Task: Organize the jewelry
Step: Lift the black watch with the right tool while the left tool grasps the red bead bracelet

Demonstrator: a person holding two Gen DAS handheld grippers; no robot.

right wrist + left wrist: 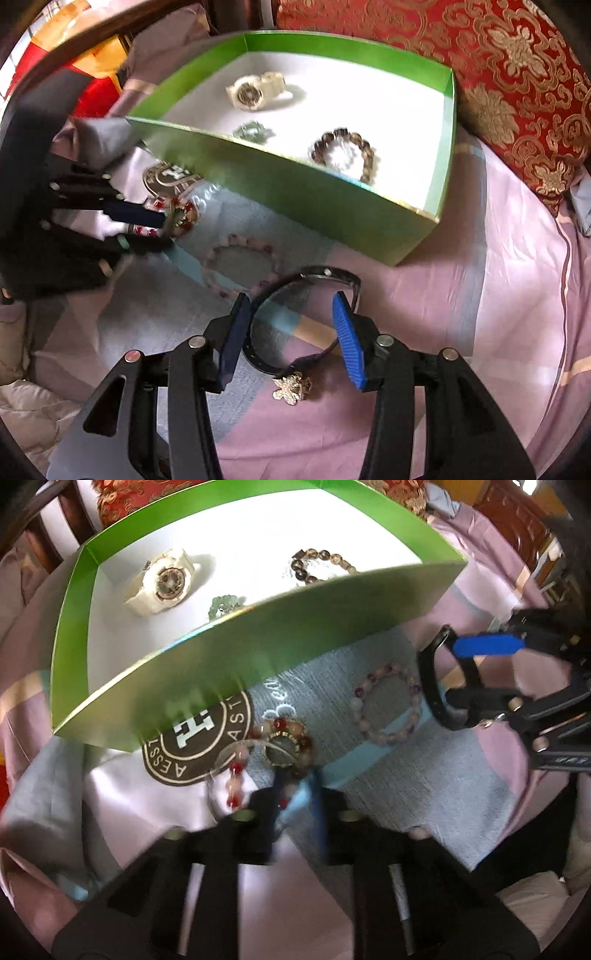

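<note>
Straddling glossy black bangle (295, 321), ribbed blue fingers (347, 347).

Two black hand-held two-finger grippers with blue ribbed pads, both low in front of the green cardboard box (295, 192).

Left gripper (295, 790): near the box's front wall towards its left corner, pointed at the box, blurred. Jaws drawn to a narrow gap, a red-beaded bracelet (236, 768) at the fingertips with some beads between them; whether actually clamped cannot be told.

Right gripper (291, 297): further out from that front wall, towards its right end, well apart from the left one. Jaws spread wide, pads facing each other, straddling a black band loop (325, 275) without pinching it.
</note>
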